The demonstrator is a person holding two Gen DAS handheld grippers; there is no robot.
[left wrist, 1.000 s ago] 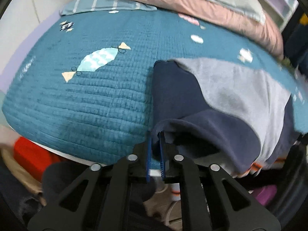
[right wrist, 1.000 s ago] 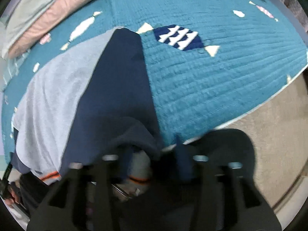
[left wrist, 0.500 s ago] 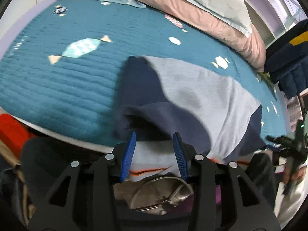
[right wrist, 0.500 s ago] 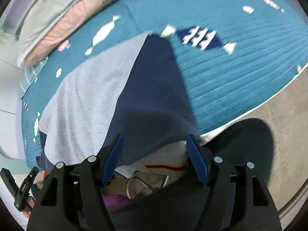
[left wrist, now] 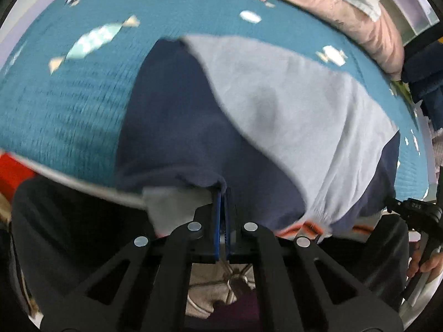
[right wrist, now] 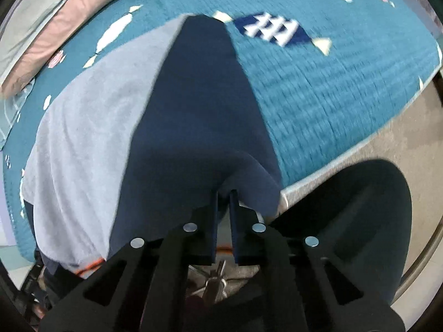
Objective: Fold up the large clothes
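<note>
- Two tongs are seen, each pinching the near edge of a navy-and-grey sweatshirt [left wrist: 277,105] where it hangs over the side of a bed covered by a teal quilt [left wrist: 69,96].
- The left tongs [left wrist: 223,193] have just been closing; in the left wrist view the blue pads are pressed together on a navy hem fold.
- The right tongs [right wrist: 224,196] have likewise just been closing, and navy cloth is caught at the tips of their nearly joined pads.
- Only in the left wrist view are a hand [left wrist: 426,262] on a black handle at the right edge, a pink pillow [left wrist: 373,27] and something red [left wrist: 11,166] at the left shown.
- Only in the right wrist view are the beige floor [right wrist: 401,144] beside the bed and a navy-and-white fish patch [right wrist: 277,29] on the quilt shown.
- An orange-striped waistband [left wrist: 307,227] is seen below the grey panel.
</note>
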